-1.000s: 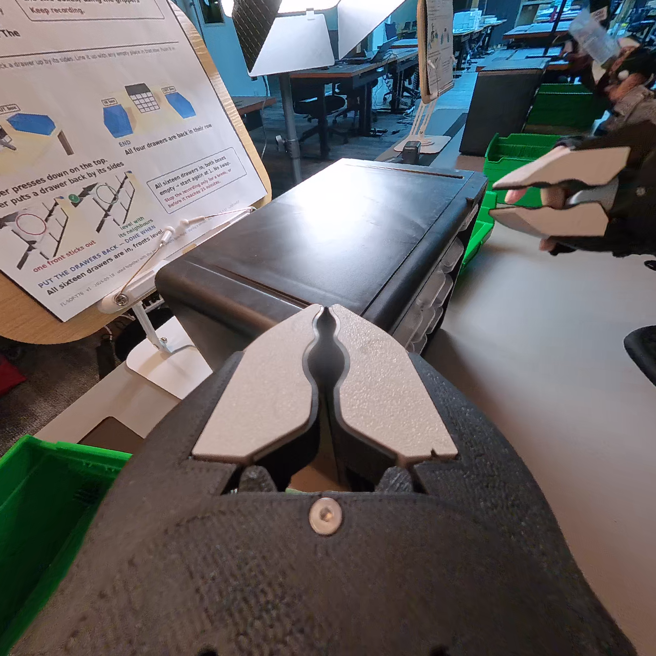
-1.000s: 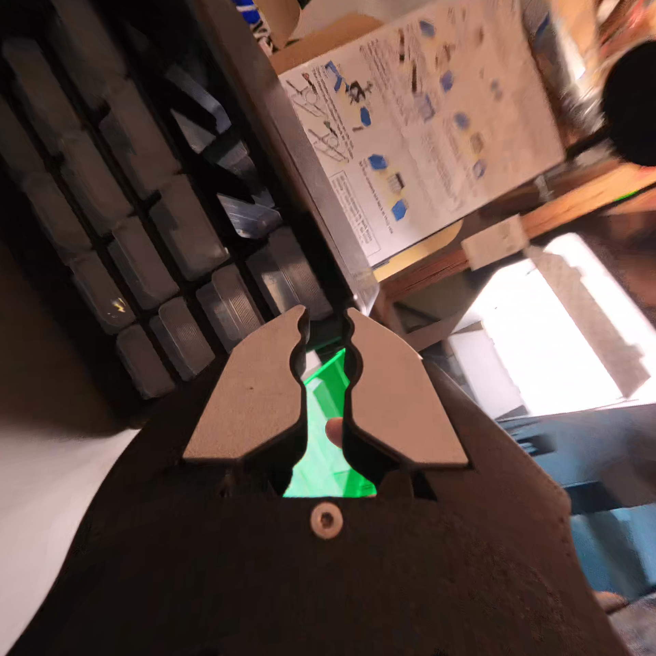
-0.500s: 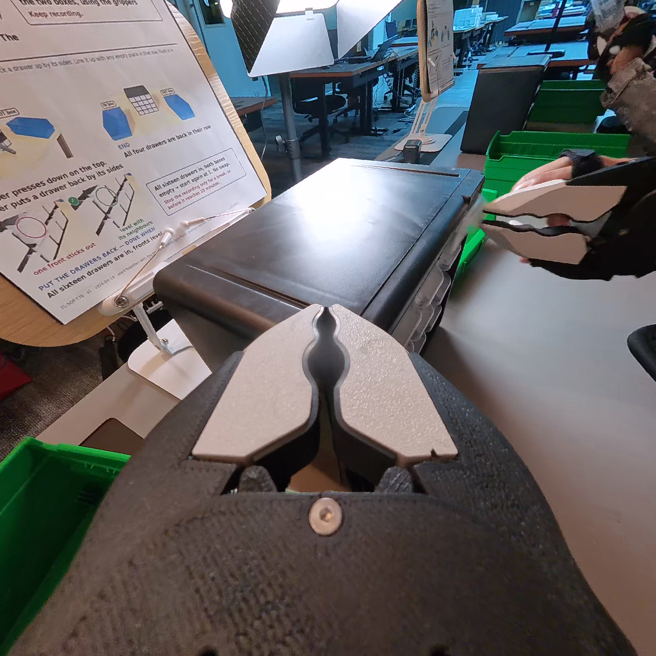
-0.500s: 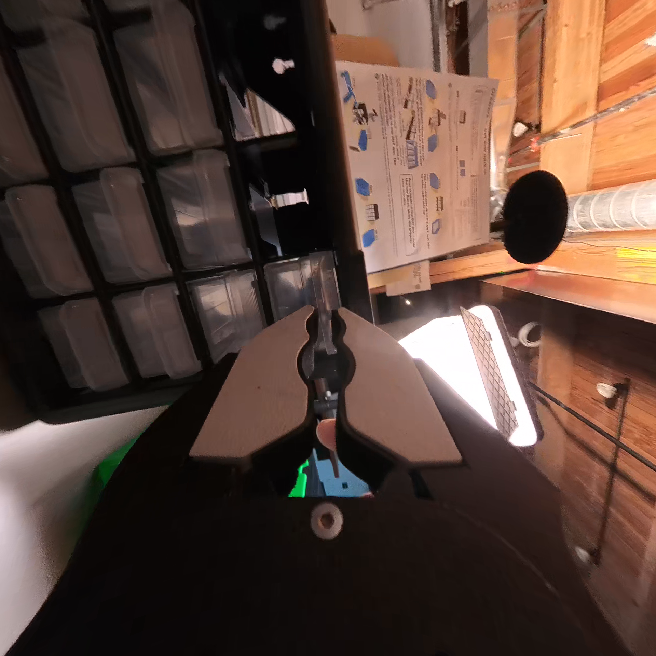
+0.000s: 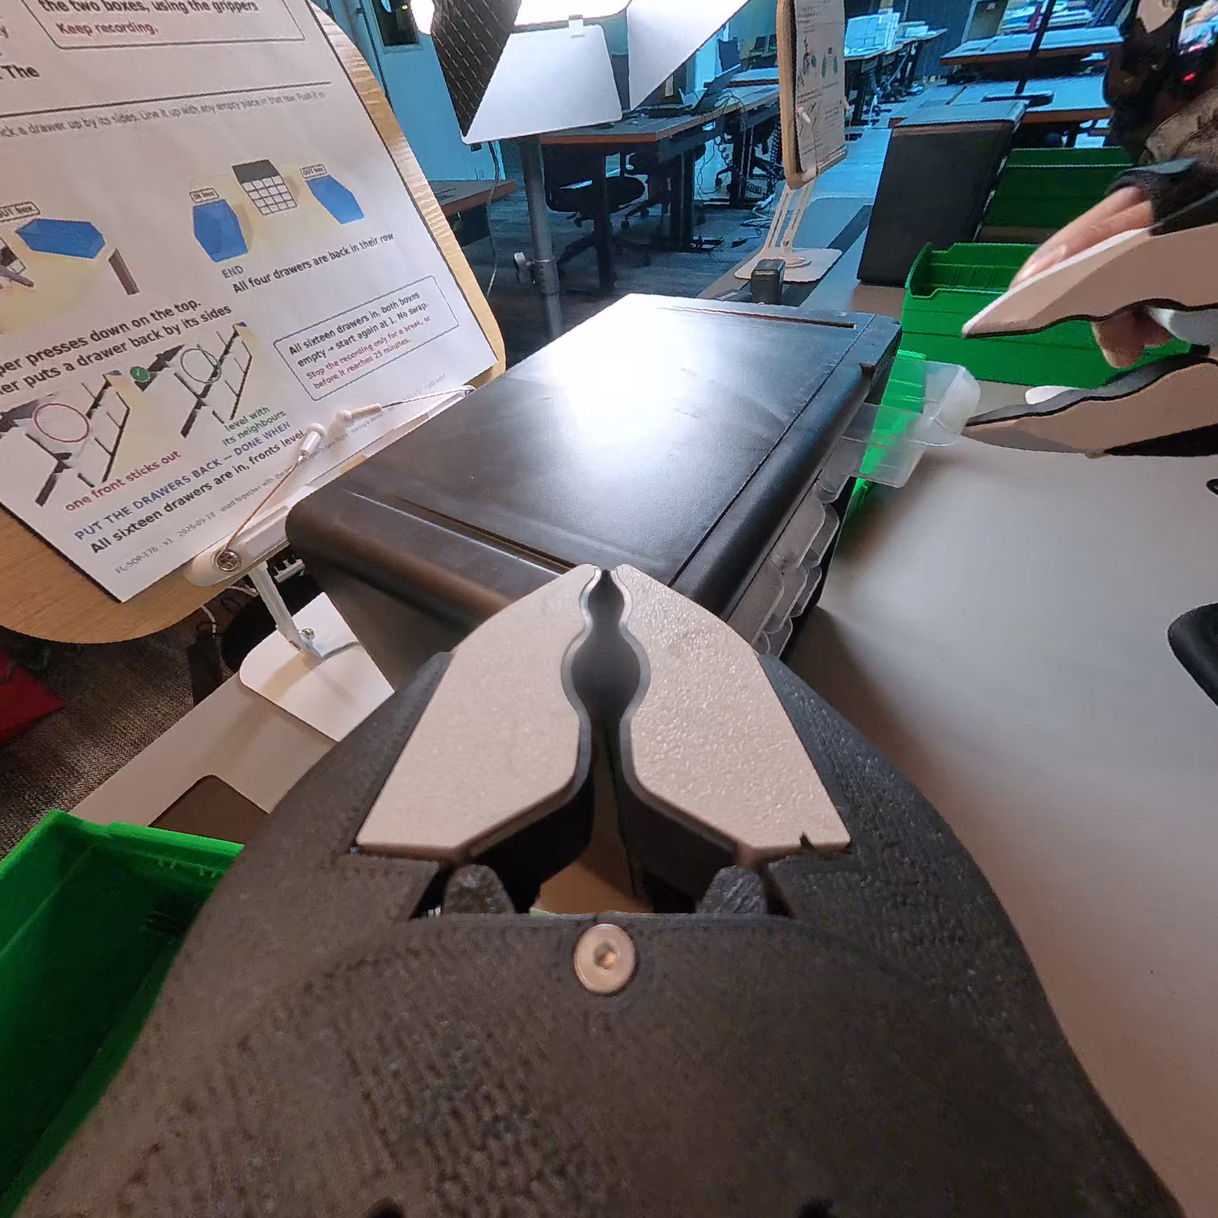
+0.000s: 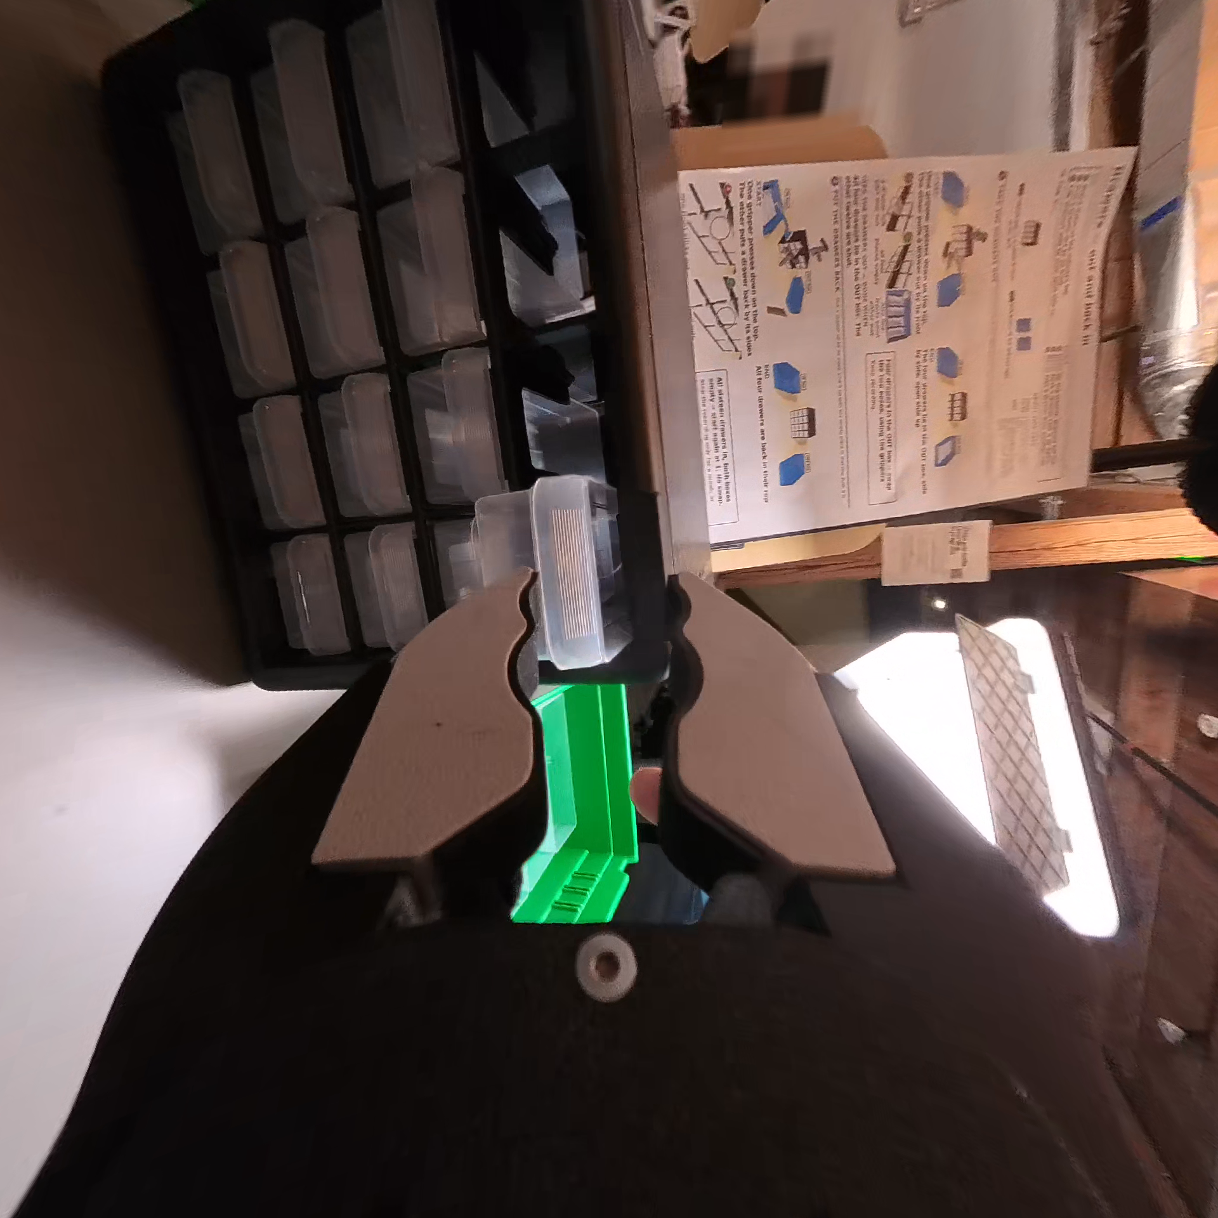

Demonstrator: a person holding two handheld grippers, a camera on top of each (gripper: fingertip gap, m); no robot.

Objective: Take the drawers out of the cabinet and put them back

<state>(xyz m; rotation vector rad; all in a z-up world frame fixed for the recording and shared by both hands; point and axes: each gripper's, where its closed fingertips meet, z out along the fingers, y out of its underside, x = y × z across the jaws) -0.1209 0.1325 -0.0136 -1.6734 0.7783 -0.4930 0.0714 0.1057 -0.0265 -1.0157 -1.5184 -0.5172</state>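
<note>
Pale grey worktop carries, from the left, the left hand-held gripper, closed and empty, a black multi-drawer cabinet, its clear plastic drawer partly out, and the right hand-held gripper, spread wide around it.

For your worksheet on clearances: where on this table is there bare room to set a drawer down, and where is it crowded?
Bare table lies in front of the cabinet. It is crowded at the far corner, where a drawer sticks out between the right gripper and green bin.
</note>
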